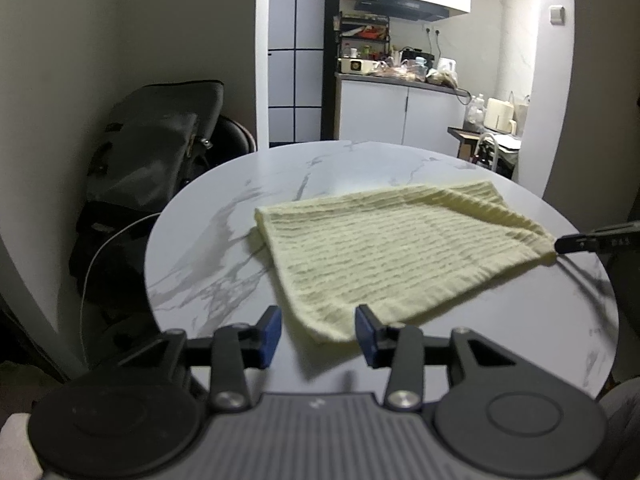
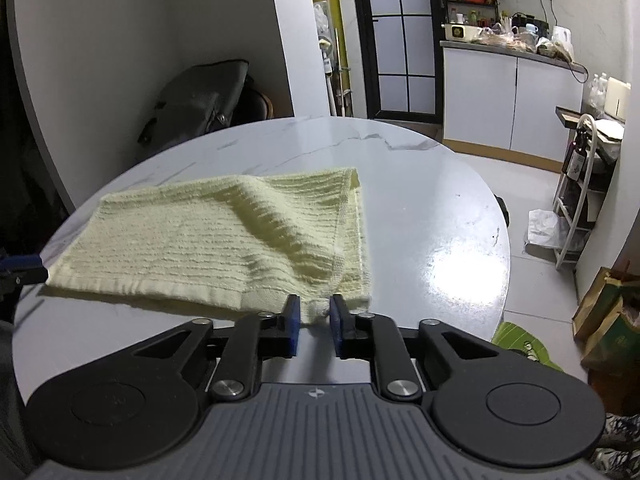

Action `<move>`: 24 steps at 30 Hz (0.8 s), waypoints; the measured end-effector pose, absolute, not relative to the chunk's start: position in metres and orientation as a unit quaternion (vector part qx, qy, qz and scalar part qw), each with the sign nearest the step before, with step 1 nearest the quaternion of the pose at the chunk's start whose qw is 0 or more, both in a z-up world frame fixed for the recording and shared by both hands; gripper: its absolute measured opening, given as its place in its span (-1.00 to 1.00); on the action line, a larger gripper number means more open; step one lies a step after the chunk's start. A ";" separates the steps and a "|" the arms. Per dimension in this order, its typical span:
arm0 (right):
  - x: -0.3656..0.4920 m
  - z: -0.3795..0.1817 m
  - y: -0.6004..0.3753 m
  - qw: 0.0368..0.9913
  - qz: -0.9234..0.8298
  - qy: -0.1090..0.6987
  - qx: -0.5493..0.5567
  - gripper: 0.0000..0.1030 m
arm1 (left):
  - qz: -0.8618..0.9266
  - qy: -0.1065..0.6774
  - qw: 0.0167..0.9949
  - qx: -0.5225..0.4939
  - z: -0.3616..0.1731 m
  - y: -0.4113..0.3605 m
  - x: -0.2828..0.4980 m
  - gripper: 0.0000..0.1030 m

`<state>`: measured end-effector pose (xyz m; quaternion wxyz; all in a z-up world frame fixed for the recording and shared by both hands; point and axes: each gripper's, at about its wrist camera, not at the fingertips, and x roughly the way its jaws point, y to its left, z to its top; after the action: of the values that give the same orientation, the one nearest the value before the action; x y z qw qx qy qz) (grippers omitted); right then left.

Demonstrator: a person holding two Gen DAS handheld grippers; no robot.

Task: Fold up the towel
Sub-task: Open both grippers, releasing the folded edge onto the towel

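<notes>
Pale yellow towel spread on the round marble surface, already doubled over once, long axis running side to side between the two tools. Right tool pinched shut on the near right corner, a nub of cloth caught between the blue pads. Left tool standing open around the near left corner, cloth lying in the gap, neither pad pressing on it. Towel directly ahead of both tools, reaching away toward the far rim. Probably next: left grip closing before any lift, otherwise a lopsided fold.
</notes>
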<state>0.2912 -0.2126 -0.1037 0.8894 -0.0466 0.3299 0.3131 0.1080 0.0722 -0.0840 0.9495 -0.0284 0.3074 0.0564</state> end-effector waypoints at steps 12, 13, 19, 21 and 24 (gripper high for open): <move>0.299 -0.088 -0.224 0.905 0.296 0.302 -0.054 -0.89 | 0.040 0.312 0.949 -0.024 -0.090 0.066 0.126 -0.15; 0.300 -0.087 -0.226 0.905 0.294 0.301 -0.053 -0.89 | 0.039 0.312 0.949 -0.024 -0.091 0.065 0.128 -0.15; 0.307 -0.096 -0.228 0.901 0.281 0.325 -0.055 -0.88 | 0.035 0.313 0.949 -0.022 -0.098 0.061 0.134 0.04; 0.307 -0.097 -0.229 0.904 0.275 0.324 -0.051 -0.85 | 0.033 0.311 0.949 -0.024 -0.099 0.062 0.134 0.04; 0.305 -0.095 -0.231 0.906 0.270 0.322 -0.043 -0.84 | 0.029 0.311 0.950 -0.021 -0.100 0.064 0.134 0.03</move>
<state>0.3054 -0.2312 -0.0953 0.9063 -0.0434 0.3222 0.2701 0.1345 0.0640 -0.0995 0.9499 -0.0212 0.3105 0.0288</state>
